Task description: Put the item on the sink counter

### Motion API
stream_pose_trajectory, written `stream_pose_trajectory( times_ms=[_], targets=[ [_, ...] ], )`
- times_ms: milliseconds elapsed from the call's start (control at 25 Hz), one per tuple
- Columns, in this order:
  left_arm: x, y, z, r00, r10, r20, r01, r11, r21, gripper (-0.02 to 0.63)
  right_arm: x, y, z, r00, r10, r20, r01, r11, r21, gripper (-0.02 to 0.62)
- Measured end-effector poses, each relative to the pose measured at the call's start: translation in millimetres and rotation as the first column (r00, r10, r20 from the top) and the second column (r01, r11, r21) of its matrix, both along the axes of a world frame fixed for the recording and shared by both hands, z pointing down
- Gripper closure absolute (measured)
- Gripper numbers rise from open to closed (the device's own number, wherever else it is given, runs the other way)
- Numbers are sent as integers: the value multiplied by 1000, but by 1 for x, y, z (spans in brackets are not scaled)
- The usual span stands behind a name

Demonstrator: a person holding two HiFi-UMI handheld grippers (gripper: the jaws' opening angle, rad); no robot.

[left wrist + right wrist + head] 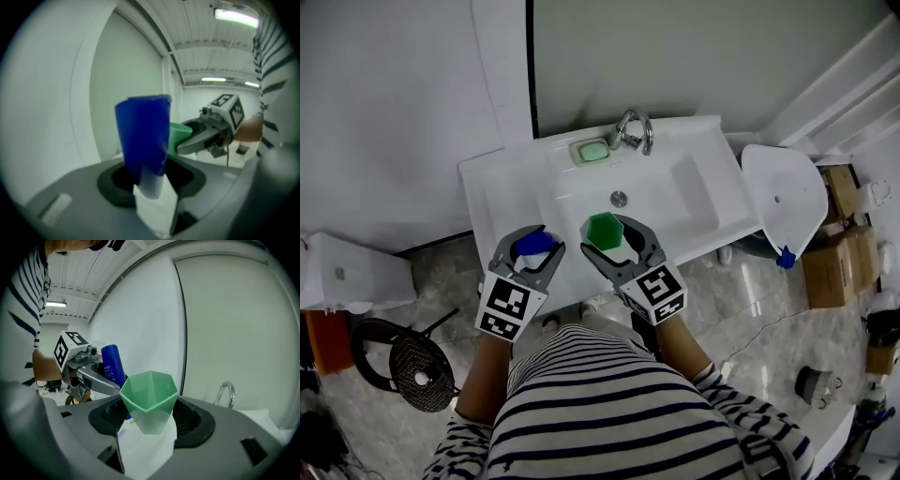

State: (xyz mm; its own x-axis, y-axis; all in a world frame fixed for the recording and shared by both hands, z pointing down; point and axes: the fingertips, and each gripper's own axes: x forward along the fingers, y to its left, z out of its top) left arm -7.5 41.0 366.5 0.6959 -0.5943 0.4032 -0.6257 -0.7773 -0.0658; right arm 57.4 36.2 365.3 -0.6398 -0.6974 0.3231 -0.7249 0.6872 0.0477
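the person's striped shirt (pixel 619 403) filled the bottom of the head view. just beyond it, the left gripper (pixel 546 240) was clamped on an upright blue bottle (pixel 531 246). the right gripper (pixel 607 235), close beside it, was clamped on a green faceted cup (pixel 604 228) with its mouth up. both items were held above the front part of the white sink desk (pixel 492 183), the cup over the basin (pixel 666 192), well short of the faucet (pixel 631 131) and soap dish (pixel 592 151).

I can read nothing here — the small print on the blue plastic tube (pixel 111 363) stays illegible.
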Motion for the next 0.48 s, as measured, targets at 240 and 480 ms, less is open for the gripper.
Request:
stream_pose_trajectory(
  times_ms=[240, 480],
  targets=[
    [9, -49, 12, 998, -52, 30, 52, 998, -19, 426, 6, -50, 4, 996, -87, 9, 87, 996, 7, 298],
    [17, -99, 22, 994, -71, 79, 73, 997, -17, 426, 13, -88, 13, 988, -154, 20, 155, 988, -11, 299]
  ],
)
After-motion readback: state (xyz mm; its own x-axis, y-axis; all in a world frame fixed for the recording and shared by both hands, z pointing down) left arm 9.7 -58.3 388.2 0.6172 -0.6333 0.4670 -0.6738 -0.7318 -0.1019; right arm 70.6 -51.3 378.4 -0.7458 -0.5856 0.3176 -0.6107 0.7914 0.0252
